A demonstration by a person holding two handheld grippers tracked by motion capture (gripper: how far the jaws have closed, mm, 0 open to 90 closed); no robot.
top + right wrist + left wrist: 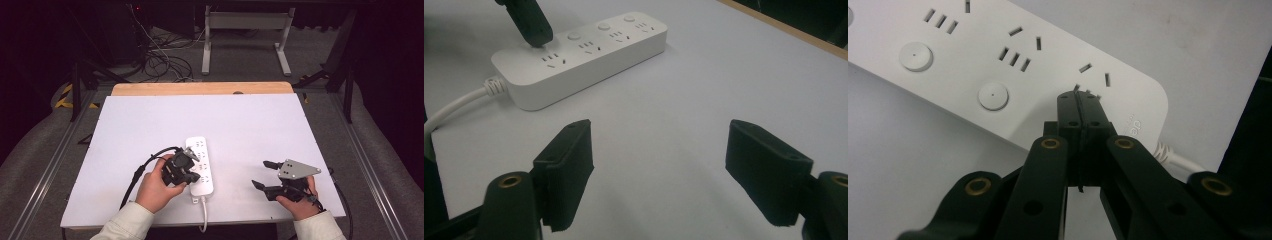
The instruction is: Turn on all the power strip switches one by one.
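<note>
A white power strip (199,148) lies near the middle of the white table, with round buttons (993,95) beside its sockets. Its white cable (459,107) runs off the near edge. My left gripper (193,176) is shut with nothing between its jaws. Its tip (1079,97) is down on the strip's top at the cable end, beside the last socket. From the right gripper view, that black tip (536,34) covers the spot where the end button would sit. My right gripper (260,173) is open and holds nothing. It sits low over bare table to the right of the strip (589,55).
The white table top (240,120) has a wooden strip (200,88) along its far edge. Beyond it are loose cables (160,60) on the floor and a grey desk frame (245,35). Metal rails run along both sides of the table.
</note>
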